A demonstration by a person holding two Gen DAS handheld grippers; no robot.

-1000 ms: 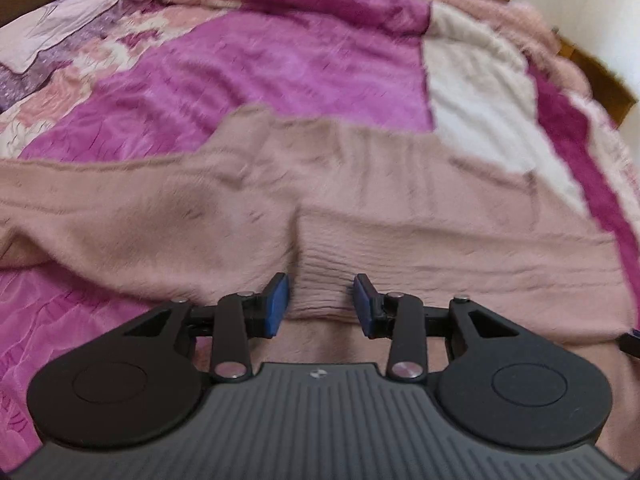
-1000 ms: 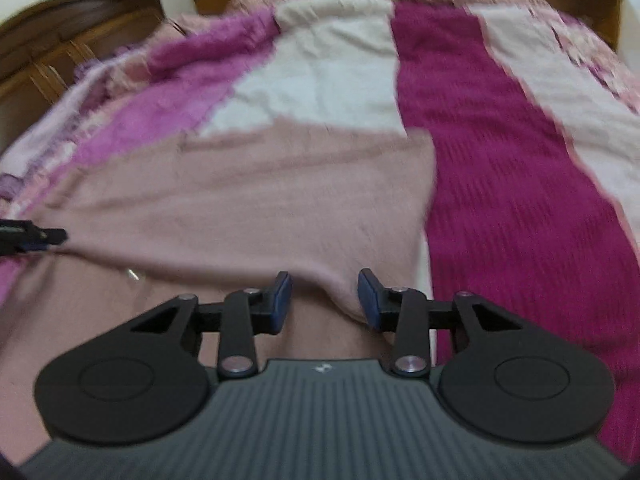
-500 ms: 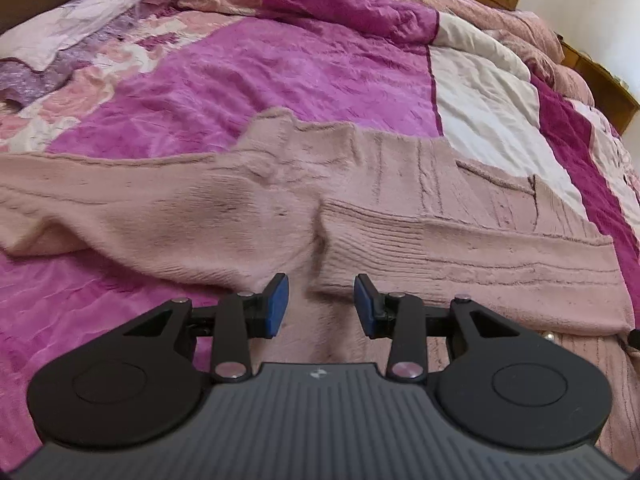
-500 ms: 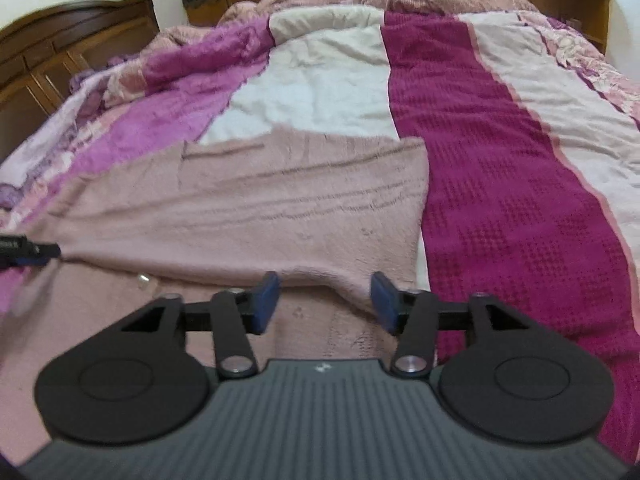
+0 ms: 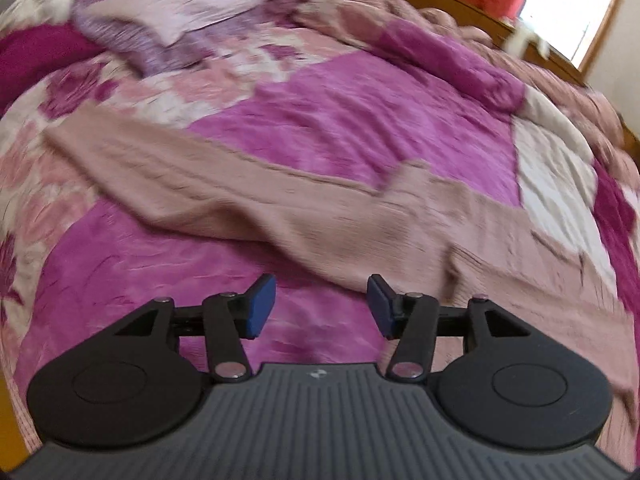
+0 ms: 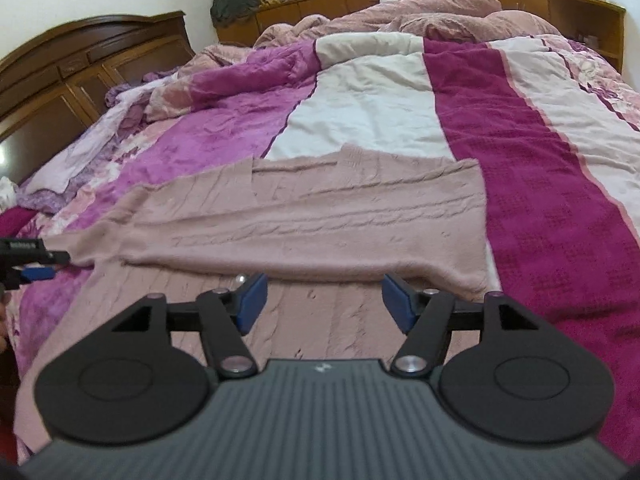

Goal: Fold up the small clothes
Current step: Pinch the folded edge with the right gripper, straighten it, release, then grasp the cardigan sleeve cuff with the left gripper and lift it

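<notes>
A dusty-pink knitted cardigan (image 6: 320, 220) lies spread on the bed, its near half folded over toward the far side. In the left wrist view its long sleeve (image 5: 208, 188) stretches out to the left across the magenta cover. My left gripper (image 5: 321, 306) hovers over the bedspread just short of the sleeve's near edge; its jaws are opening with nothing between them. My right gripper (image 6: 322, 300) sits above the cardigan's lower layer by the fold edge, jaws opening, holding nothing. The left gripper's tip (image 6: 36, 260) shows at the left edge of the right wrist view.
The bed wears a patchwork cover (image 6: 540, 184) of magenta, white and floral panels. Crumpled pink bedding (image 6: 420, 12) is heaped at the far end. A dark wooden wardrobe (image 6: 72, 68) stands to the left and a wooden headboard shelf (image 6: 572, 12) runs behind.
Both grippers have let go of the cardigan's folded edge and opened wider. The left one swung left, so the sleeve now fills its view; the right drew back and up a little.
</notes>
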